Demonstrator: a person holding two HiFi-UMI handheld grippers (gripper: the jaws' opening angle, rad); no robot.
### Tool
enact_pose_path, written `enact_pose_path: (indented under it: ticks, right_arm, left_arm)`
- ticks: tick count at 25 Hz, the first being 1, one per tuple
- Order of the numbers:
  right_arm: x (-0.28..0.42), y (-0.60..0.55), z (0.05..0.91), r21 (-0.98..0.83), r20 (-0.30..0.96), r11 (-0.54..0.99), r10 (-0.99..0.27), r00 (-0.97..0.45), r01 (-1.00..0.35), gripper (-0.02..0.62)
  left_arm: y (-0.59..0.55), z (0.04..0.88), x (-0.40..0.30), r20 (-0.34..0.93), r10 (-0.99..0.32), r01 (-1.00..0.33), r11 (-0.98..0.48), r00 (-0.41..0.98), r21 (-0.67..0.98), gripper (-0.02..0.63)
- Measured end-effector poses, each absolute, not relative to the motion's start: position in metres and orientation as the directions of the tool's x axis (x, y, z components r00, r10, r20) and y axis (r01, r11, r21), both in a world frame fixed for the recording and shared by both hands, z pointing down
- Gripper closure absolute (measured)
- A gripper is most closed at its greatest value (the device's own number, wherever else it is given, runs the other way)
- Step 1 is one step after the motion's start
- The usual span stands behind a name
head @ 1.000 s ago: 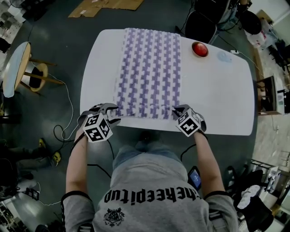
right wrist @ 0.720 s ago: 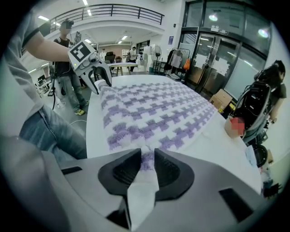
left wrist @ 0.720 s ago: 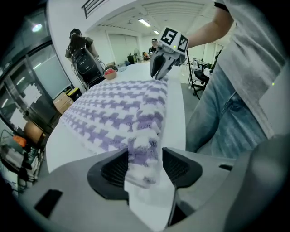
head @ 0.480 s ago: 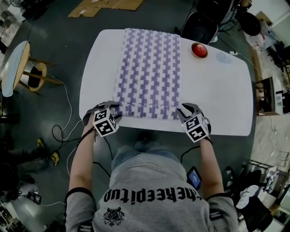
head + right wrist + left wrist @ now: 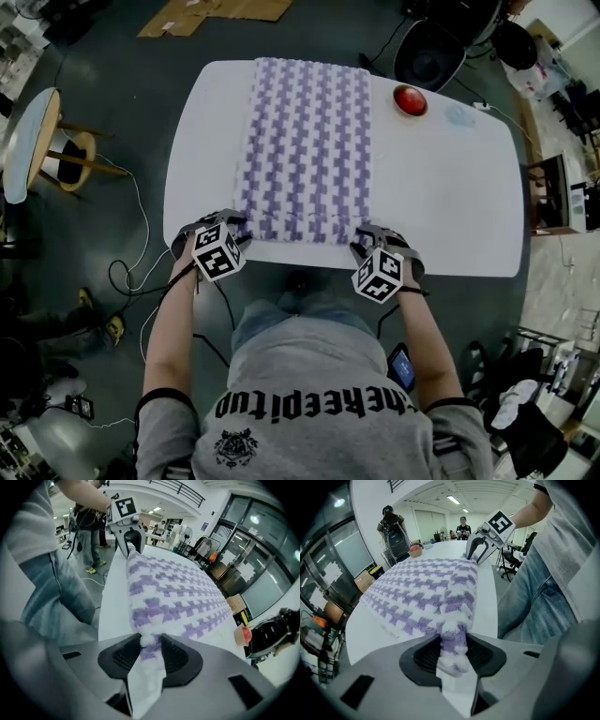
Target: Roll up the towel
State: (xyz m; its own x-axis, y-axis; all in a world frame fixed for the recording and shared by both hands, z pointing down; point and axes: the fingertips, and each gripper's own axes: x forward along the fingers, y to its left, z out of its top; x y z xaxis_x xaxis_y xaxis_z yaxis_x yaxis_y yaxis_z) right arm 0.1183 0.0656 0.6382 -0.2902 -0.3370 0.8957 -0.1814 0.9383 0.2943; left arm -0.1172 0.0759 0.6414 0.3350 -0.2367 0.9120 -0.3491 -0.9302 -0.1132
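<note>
A purple-and-white checked towel lies flat lengthwise on the white table, its near edge turned up in a small fold. My left gripper is at the near left corner. In the left gripper view the towel is pinched between the pads of that gripper, whose jaws have just been closing. My right gripper is at the near right corner. Its jaws have just been opening, and the towel's fold lies between the fingertips of that gripper without a clear squeeze.
A red round object sits at the table's far right, beside the towel. The person stands against the near table edge. A stool stands to the left, cables lie on the floor, and chairs stand beyond the far edge.
The left gripper shifted in onto the towel's near left corner. The right gripper swung out to the right, off the towel, then came back left to the near right corner, rolled over.
</note>
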Motion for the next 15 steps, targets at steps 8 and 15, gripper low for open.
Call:
enact_pose_path:
  ticks: [8,15]
  right_arm:
    - [0.124,0.064,0.627,0.237,0.917,0.960,-0.271,-0.291,-0.148,0.555]
    - [0.135,0.110,0.620,0.062,0.934,0.976,-0.130,-0.332,-0.207,0.555]
  left_arm:
    - [0.075,0.630,-0.113,0.934,-0.174,-0.241,-0.966,0.312,-0.099,0.531]
    - [0.129,0.627,-0.101,0.935,-0.015,-0.154,-0.987,0.354,0.043,0.531]
